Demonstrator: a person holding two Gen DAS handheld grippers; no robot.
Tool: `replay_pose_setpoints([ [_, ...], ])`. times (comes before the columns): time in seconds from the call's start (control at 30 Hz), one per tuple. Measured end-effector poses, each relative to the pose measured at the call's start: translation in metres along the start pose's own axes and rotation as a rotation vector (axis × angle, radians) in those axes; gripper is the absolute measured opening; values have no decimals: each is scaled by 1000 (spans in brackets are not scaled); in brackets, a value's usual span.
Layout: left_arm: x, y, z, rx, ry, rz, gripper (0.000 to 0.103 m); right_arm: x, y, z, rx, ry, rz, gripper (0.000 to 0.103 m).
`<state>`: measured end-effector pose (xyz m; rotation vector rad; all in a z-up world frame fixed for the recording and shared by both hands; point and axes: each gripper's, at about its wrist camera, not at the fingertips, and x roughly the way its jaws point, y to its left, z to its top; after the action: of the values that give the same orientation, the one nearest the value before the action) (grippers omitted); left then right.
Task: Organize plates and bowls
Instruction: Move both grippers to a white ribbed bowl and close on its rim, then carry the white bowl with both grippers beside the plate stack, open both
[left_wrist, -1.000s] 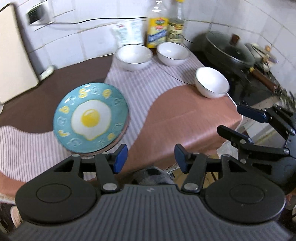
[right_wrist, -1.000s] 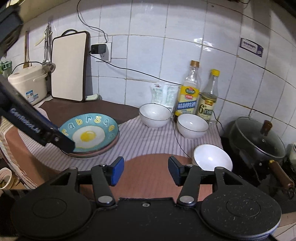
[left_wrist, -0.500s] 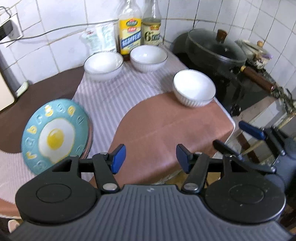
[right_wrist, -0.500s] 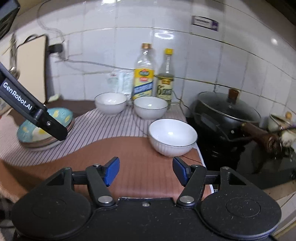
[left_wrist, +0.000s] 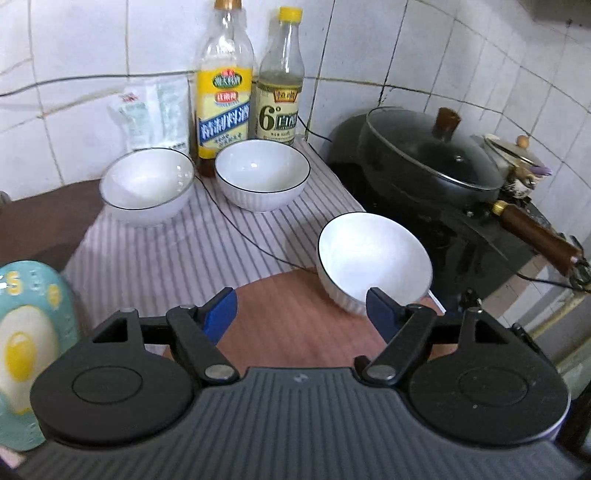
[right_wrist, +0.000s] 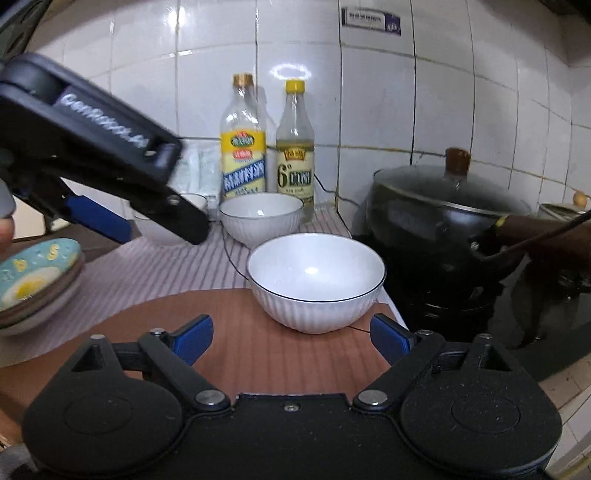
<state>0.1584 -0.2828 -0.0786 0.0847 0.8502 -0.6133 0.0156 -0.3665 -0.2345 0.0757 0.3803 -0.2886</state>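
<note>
Both claws, empty, were being opened; the right claw (right_wrist: 291, 338) was aimed at the nearest bowl (right_wrist: 316, 280), judged next to be grasped.

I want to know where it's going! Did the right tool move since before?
Yes. The right tool went toward the nearest white bowl and the black pot; both look bigger now. Its jaws are opening, nothing between them.

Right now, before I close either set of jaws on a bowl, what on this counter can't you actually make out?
- Egg plate: left wrist view cuts it at the frame edge; what lies beneath is unclear.
- Far-left bowl: right wrist view, mostly hidden by the left gripper.
- Nearest bowl: its base contact with the mat is hidden in both views.
- Small lidded pot: half hidden behind the black pan.
- Wall sticker: print too small.
</note>
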Motion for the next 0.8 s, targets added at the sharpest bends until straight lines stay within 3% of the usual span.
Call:
replay_pose_setpoints([
  [0.13,33,-12,0,17,-5,-28,76,33,-3,-1,-25,40,-51,95],
  [0.23,54,-17,2,15,36,-54,76,47,-6,0,-33,47,-68,95],
  [0.43,82,-10,10,-95,118,-65,73,59,-11,9,-31,51,-31,99],
  [0.6,94,-3,11,-138,173,-48,44,64,-11,9,-24,46,-21,101],
  [0.77,93,-4,10,-165,185,-100,19,64,-7,9,-48,43,-16,102],
  [0.8,93,-6,10,-162,187,-99,17,65,-6,10,-53,44,-14,102],
])
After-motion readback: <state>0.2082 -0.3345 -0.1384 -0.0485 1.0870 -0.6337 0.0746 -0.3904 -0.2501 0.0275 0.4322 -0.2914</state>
